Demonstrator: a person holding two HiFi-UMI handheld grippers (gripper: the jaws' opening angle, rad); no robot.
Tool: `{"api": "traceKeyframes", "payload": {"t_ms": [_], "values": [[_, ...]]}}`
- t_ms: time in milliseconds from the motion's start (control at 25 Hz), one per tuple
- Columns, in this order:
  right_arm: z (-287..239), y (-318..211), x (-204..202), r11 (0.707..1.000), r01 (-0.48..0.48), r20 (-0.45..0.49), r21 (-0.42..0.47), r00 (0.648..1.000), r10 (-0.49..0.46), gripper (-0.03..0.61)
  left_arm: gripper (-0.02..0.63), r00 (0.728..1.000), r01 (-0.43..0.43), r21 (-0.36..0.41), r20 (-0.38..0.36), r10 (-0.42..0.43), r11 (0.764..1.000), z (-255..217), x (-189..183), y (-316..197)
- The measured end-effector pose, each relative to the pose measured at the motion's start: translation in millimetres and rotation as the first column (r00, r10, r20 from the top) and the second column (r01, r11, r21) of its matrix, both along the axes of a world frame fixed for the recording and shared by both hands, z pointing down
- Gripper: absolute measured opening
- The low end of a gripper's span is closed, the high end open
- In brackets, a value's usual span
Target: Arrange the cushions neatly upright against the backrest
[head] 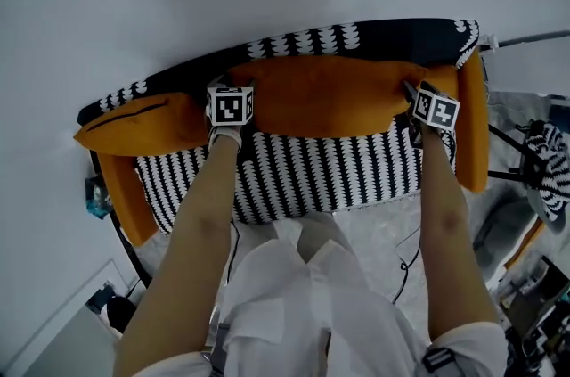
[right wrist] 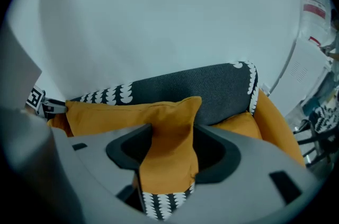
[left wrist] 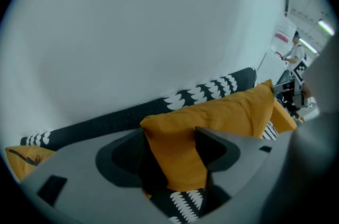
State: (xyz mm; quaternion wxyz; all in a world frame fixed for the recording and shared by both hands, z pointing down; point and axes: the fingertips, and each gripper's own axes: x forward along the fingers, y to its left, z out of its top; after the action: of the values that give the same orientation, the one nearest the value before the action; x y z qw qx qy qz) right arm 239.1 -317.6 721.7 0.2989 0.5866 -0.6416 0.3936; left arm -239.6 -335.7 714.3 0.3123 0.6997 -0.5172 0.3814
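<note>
Sofa [head: 303, 175] from above: L cushion [head: 142, 124] sits askew at its left end. Next, the left gripper [left wrist: 172, 149], jaws wide, straddles the long cushion [head: 325, 99] at its left corner; the right gripper [right wrist: 170, 135], jaws also wide, straddles its right corner. Neither appears to pinch. The long axis runs L-R along the backrest [head: 392, 35], w/ both hands equally near. Count: 3 orange cushions, incl. a corner cushion [right wrist: 239, 125] at far right; 2 grippers.
</note>
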Motion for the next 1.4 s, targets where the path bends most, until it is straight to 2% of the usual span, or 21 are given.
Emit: {"api": "traceKeyframes", "payload": {"t_ms": [160, 360, 480, 640, 800, 1000, 1200, 1400], "values": [[11, -4, -5, 1.0, 0.003, 0.035, 0.002, 0.999, -0.003, 0.229, 0.304, 0.999, 0.019, -0.012, -0.042, -0.02, 1.0, 11, 3, -4], [14, -7, -13, 0.998, 0.068, 0.022, 0.0, 0.997, -0.067, 0.178, 0.302, 0.998, -0.028, -0.023, -0.055, 0.027, 0.999, 20, 8, -7], [12, -6, -16, 0.994, 0.11, -0.002, -0.006, 0.994, -0.11, 0.15, 0.232, 0.995, -0.053, -0.039, -0.085, 0.05, 0.998, 22, 15, -5], [6, -3, -21, 0.985, 0.17, -0.052, -0.021, 0.984, -0.171, 0.083, 0.142, 0.993, -0.065, -0.053, -0.097, 0.059, 0.996, 21, 23, 4], [-2, 1, -27, 0.979, 0.203, -0.07, -0.025, 0.976, -0.205, 0.054, 0.086, 0.988, -0.019, -0.059, -0.156, 0.009, 0.998, 15, 25, 16], [-17, 10, -34, 0.974, 0.228, -0.071, -0.009, 0.971, -0.228, 0.043, 0.08, 0.978, 0.033, -0.032, -0.207, -0.039, 0.999, -3, 19, 34], [-27, 10, -52, 0.963, 0.27, -0.061, -0.009, 0.961, -0.27, 0.043, 0.078, 0.975, 0.078, -0.03, -0.208, -0.083, 0.996, -23, 2, 53], [-36, 0, -91, 0.947, 0.321, -0.04, 0.003, 0.946, -0.321, 0.043, 0.084, 0.974, 0.137, -0.029, -0.181, -0.14, 0.99, -34, -35, 76]]}}
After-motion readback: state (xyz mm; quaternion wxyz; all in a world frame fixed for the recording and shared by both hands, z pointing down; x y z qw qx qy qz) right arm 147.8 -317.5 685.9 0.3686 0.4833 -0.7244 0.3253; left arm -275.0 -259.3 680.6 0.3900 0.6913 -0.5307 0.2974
